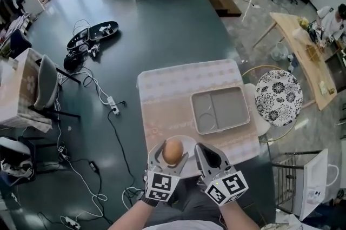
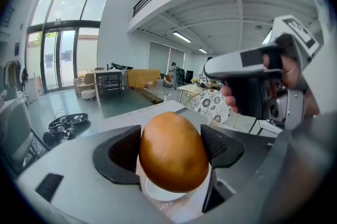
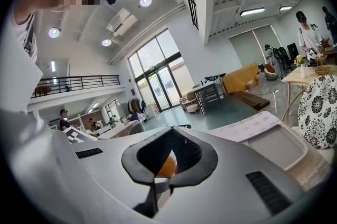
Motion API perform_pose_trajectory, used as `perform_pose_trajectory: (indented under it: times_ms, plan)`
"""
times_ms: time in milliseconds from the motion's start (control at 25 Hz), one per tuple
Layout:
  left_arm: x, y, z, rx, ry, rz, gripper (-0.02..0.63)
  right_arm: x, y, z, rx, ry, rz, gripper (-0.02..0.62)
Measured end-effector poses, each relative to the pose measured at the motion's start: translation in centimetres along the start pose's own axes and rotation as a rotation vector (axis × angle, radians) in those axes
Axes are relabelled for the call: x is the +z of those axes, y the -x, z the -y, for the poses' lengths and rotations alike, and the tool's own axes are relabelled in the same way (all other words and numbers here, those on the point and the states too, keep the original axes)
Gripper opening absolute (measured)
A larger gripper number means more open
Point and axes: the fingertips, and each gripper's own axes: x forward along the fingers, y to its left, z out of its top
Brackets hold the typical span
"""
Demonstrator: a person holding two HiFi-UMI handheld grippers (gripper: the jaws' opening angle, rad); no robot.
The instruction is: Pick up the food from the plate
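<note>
**Ana:** Head view first: where is the food?

**Ben:** The brown egg-shaped food (image 1: 172, 151) sits between the jaws of the left gripper (image 1: 172, 152), over the white plate (image 1: 187, 142). That plate lies at the near edge of the table (image 1: 178, 85), about midway along it.

**Ana:** Is the grip firm?

**Ben:** The left gripper view shows one dark pad (image 2: 122, 154) pressed against each side of the food, so the jaws are clamped on it. A sliver of the plate shows just beneath it. I cannot tell whether the food touches the plate or hangs clear of it.

**Ana:** And the other one?

**Ben:** The right gripper (image 1: 203, 150) is just beside the left one, at the same near edge. In its own view the jaws are closed, tip against tip, with nothing held. A bit of the orange-brown food shows through the gap behind them.

**Ana:** What else is on the table?

**Ben:** A grey two-compartment tray (image 1: 232, 107) lies towards the right edge, beyond the plate. A patterned cloth covers the tabletop. Just off the right edge stands a round seat (image 1: 278, 97) with a black-and-white flower print.
</note>
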Motion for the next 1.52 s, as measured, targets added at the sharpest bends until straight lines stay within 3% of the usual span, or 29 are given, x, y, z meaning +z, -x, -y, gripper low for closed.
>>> perform_pose_trajectory:
  times_ms: [640, 1120, 1520]
  plan:
    - [13.5, 9.7, 0.9, -0.028, -0.012, 0.162, 0.35, 8.3, 1.4, -3.8, 0.01, 0.048, 0.061, 0.014]
    - [19.1, 12.8, 1.1, -0.018, -0.026, 0.23, 0.35, 13.2, 1.7, -6.1, 0.052, 0.105, 0.112, 0.014]
    - [21.0, 13.9, 1.2, -0.041, -0.017, 0.268, 0.35, 15.9, 2.0, -7.6, 0.061, 0.164, 0.148, 0.014]
